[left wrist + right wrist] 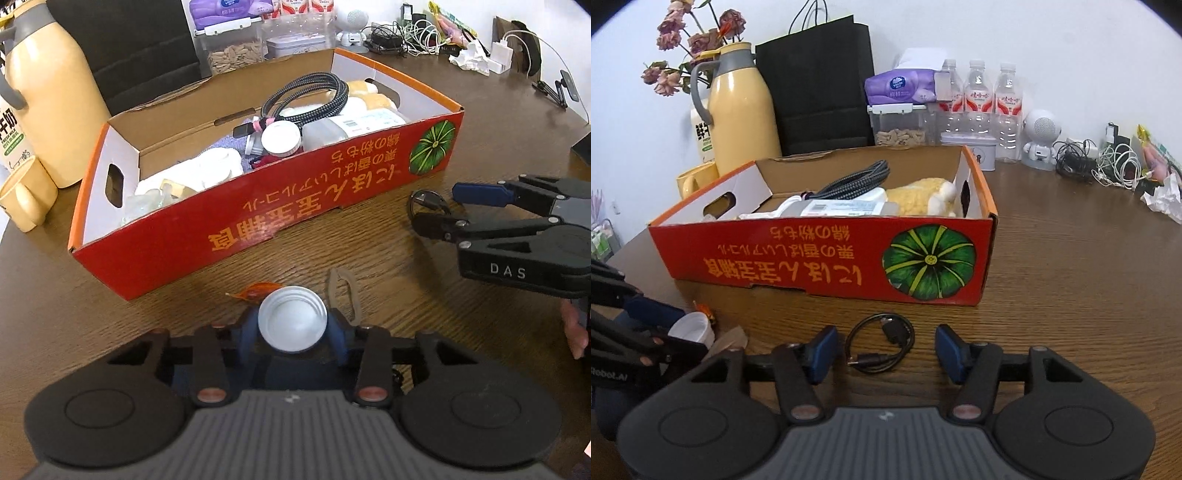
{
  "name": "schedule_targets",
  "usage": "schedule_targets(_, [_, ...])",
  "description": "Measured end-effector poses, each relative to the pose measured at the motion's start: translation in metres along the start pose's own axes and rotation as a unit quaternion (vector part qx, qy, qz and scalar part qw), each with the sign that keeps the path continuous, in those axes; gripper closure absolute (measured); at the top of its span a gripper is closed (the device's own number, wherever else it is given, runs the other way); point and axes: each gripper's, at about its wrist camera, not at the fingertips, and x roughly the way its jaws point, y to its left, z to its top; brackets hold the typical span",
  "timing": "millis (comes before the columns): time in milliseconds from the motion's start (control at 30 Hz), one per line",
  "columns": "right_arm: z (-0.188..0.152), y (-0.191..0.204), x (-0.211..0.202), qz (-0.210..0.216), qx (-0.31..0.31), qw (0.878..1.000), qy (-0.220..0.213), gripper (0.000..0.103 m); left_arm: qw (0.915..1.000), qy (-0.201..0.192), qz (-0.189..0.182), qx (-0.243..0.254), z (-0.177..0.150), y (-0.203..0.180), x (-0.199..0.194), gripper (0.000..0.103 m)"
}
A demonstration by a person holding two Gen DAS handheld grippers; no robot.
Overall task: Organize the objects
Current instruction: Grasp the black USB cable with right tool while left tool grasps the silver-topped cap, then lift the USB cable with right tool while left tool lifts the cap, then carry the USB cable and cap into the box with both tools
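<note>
My left gripper (292, 326) is shut on a white bottle cap (292, 318), open side toward the camera, just above the table in front of the red cardboard box (280, 218). The cap also shows in the right wrist view (692, 328). My right gripper (886, 349) is open, its blue pads on either side of a small coiled black cable (881, 343) lying on the table. In the left wrist view the right gripper (439, 205) sits at the cable (428, 201). The box (812, 258) holds a braided cable, bottles, a plush toy and other items.
An orange wrapper (258, 290) and a beige clip (345, 291) lie by the cap. A yellow thermos (742, 110), mug (26, 192), black bag (820, 85), water bottles (979, 99), tissue pack, white speaker (1039, 136) and tangled chargers (1108, 162) line the back of the wooden table (1071, 277).
</note>
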Motion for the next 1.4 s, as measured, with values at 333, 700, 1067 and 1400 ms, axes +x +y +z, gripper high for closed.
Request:
schedule_targets(333, [0.0,0.002,-0.004,0.015,-0.005,1.0,-0.011,0.091,0.9997,-0.018,-0.008,-0.017,-0.001,0.005,-0.008,0.062])
schedule_targets(700, [0.0,0.005,-0.012,0.018,-0.013,0.999,-0.034,0.099,0.9974,-0.051,-0.018,-0.047,0.0,0.014,-0.024,0.062])
schedule_targets(1067, [0.002,0.014,0.004,0.025,-0.035,0.999,0.005,0.045,0.9954,-0.069,-0.028,-0.06,-0.002,0.02,-0.034,0.062])
schedule_targets(1400, [-0.002,0.031,-0.002,0.02,-0.09,0.996,-0.005,0.065,0.9923,-0.088,-0.04,-0.077,-0.003,0.028,-0.044,0.062])
